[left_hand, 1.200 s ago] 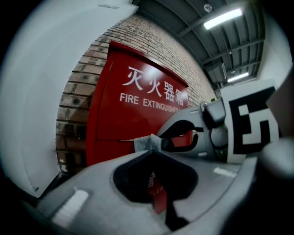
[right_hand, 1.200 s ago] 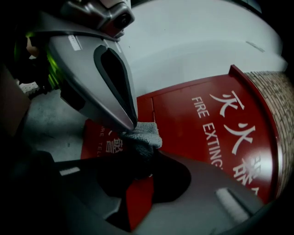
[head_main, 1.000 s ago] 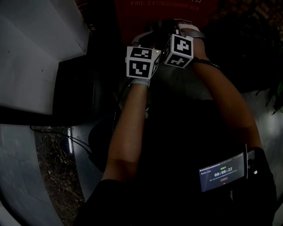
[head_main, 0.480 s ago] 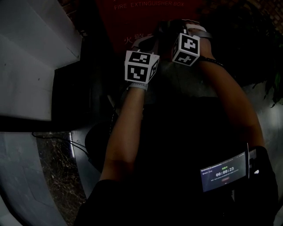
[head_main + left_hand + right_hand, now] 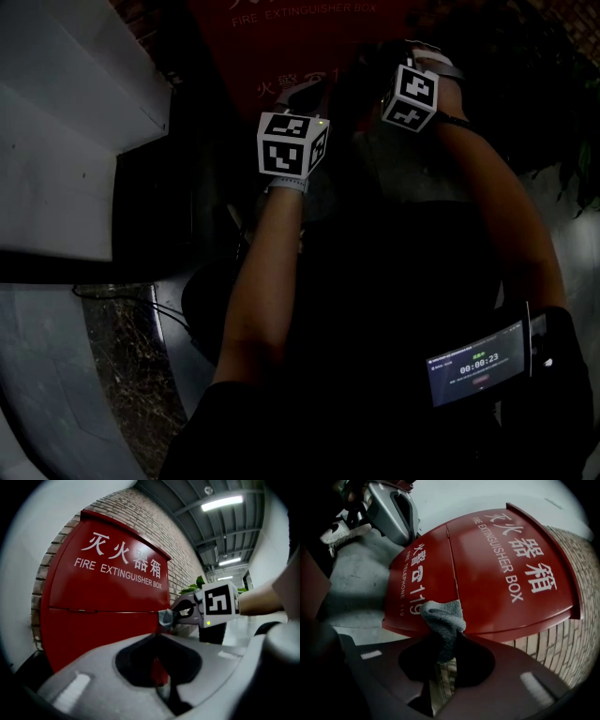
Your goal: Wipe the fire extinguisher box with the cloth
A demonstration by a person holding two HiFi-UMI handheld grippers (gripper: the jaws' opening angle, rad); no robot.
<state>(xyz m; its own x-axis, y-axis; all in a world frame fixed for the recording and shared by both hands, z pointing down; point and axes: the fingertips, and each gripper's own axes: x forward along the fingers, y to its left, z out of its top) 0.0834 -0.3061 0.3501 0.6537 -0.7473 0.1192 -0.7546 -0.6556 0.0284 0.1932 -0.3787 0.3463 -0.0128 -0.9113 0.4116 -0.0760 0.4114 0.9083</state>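
Item: fire extinguisher box [image 5: 108, 602], red, wall-mounted against brick wall [image 5: 185, 559], white lettering in two scripts on the upper panel and a horizontal seam across the front. Item: cloth [image 5: 443, 620], grey, bunched into a wad. It was clamped between the fingers of the right gripper [image 5: 457, 632], with its free end bulging forward past the tips so that fabric, not metal, would meet the paint. The wad lay at the lower part of the red front beside the "119" lettering, near the box's right edge by the seam. It looked pressed to the panel or just short of it, but contact could not be confirmed. Item: left gripper [image 5: 154, 635], fingers drawn together on nothing, held just beside the right one and facing the same panel, probably as an idle companion, since one tool was enough to carry the cloth. In the head view both arms reached forward and up to the box, which suited a surface at chest height. Item: potted plant [image 5: 197, 585], green, beyond the box's right side. Condition note: wiping seemed only begun, as the upper panel and its lettering lay well apart from the cloth.
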